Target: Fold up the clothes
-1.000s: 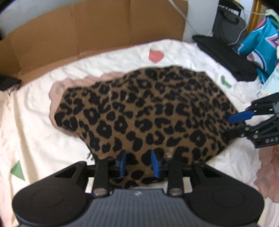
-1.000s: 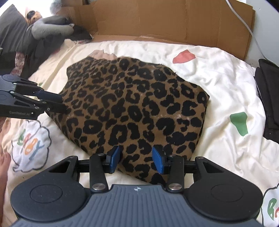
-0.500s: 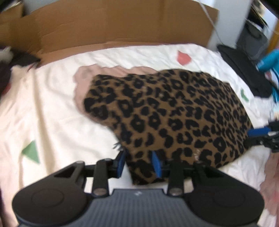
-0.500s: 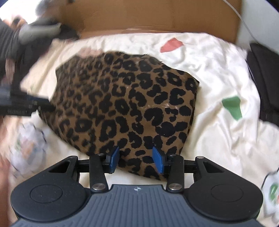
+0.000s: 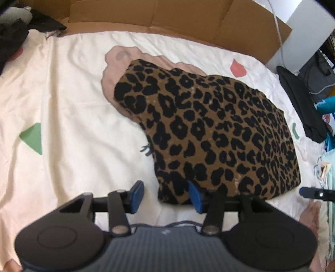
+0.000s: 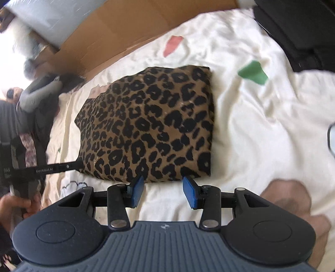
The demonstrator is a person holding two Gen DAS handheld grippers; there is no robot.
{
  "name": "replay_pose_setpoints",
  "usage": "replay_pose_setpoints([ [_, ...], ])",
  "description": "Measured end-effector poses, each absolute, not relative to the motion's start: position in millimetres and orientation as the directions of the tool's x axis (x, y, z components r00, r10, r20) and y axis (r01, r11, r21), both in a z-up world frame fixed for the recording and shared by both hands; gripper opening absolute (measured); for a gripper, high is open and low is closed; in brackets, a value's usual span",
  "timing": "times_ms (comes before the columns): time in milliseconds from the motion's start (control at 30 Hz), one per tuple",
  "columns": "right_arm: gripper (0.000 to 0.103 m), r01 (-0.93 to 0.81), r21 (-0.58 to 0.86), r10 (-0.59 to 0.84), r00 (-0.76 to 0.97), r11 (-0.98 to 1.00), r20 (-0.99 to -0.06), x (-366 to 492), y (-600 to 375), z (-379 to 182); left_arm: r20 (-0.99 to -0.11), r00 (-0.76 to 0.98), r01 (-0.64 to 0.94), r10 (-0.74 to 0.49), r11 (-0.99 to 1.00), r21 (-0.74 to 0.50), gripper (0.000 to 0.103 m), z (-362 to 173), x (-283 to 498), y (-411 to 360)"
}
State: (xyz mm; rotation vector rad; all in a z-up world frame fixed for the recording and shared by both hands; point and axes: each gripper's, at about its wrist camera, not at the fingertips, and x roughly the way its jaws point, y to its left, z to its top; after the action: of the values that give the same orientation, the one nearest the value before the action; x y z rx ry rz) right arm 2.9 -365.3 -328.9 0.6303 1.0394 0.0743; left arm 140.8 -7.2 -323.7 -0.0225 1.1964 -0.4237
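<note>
Your left wrist camera looks steeply down, close over the near left corner of the garment (image 5: pixel 209 134). Your right wrist camera, rolled, looks down near its right edge. Both views share the garment, sheet (image 5: pixel 69 100) and cardboard (image 5: pixel 188 18).

A bed in a bright room, with cardboard at its far edge.
The cream bed sheet (image 5: pixel 69 108) has printed colour shapes. Flattened brown cardboard (image 5: pixel 167 18) stands behind it against a pale wall (image 5: pixel 303 31), and daylight falls from the left.
</note>
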Motion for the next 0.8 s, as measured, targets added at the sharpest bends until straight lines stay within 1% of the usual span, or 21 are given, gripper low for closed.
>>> replay_pose_setpoints([
  [133,0.049,0.299,0.564,0.363,0.522,0.769,-0.772,4.0,-370.3,-344.8,-0.917,0.24,0.316,-0.319,0.919,-0.237,0.054,-328.0,150.7,-10.3],
  [300,0.049,0.4,0.672,0.402,0.572,0.623,-0.715,-2.1,-382.0,-366.0,-0.935,0.179,0.309,-0.306,0.92,-0.241,0.053,-332.6,162.3,-14.2],
  [500,0.048,0.456,0.749,0.434,0.619,0.481,-0.655,-0.1,-398.6,-379.1,-0.964,0.148,0.32,-0.223,0.933,-0.166,0.053,-335.1,161.5,-28.0],
  [533,0.046,0.455,0.753,0.441,0.617,0.476,-0.652,1.7,-399.4,-381.0,-0.968,0.145,0.317,-0.206,0.936,-0.152,0.05,-335.5,162.1,-31.2],
  [567,0.037,0.452,0.758,0.448,0.617,0.471,-0.646,3.8,-400.8,-383.4,-0.97,0.143,0.301,-0.198,0.942,-0.148,0.036,-335.7,163.4,-33.2],
  [600,0.026,0.453,0.763,0.455,0.617,0.461,-0.642,5.0,-402.1,-385.9,-0.971,0.142,0.279,-0.194,0.949,-0.149,0.025,-335.7,165.0,-34.6],
  [633,0.021,0.456,0.767,0.462,0.616,0.451,-0.638,6.2,-403.4,-388.3,-0.972,0.14,0.257,-0.19,0.955,-0.149,0.012,-335.8,166.6,-36.1],
  [667,0.016,0.451,0.781,0.474,0.623,0.433,-0.622,6.3,-405.0,-390.3,-0.974,0.133,0.246,-0.184,0.958,-0.147,0.011,-336.0,168.0,-38.3],
  [700,0.014,0.442,0.786,0.478,0.627,0.432,-0.615,6.2,-406.0,-389.5,-0.976,0.124,0.239,-0.177,0.96,-0.144,0.011,-336.2,169.2,-40.9],
  [767,0.012,0.423,0.794,0.48,0.636,0.437,-0.604,6.1,-407.8,-387.0,-0.979,0.118,0.255,-0.166,0.958,-0.132,0.006,-334.6,169.0,-44.5],
  [800,0.011,0.413,0.796,0.481,0.639,0.442,-0.6,6.1,-408.9,-385.0,-0.979,0.117,0.259,-0.165,0.957,-0.13,0.006,-333.4,168.3,-44.5],
])
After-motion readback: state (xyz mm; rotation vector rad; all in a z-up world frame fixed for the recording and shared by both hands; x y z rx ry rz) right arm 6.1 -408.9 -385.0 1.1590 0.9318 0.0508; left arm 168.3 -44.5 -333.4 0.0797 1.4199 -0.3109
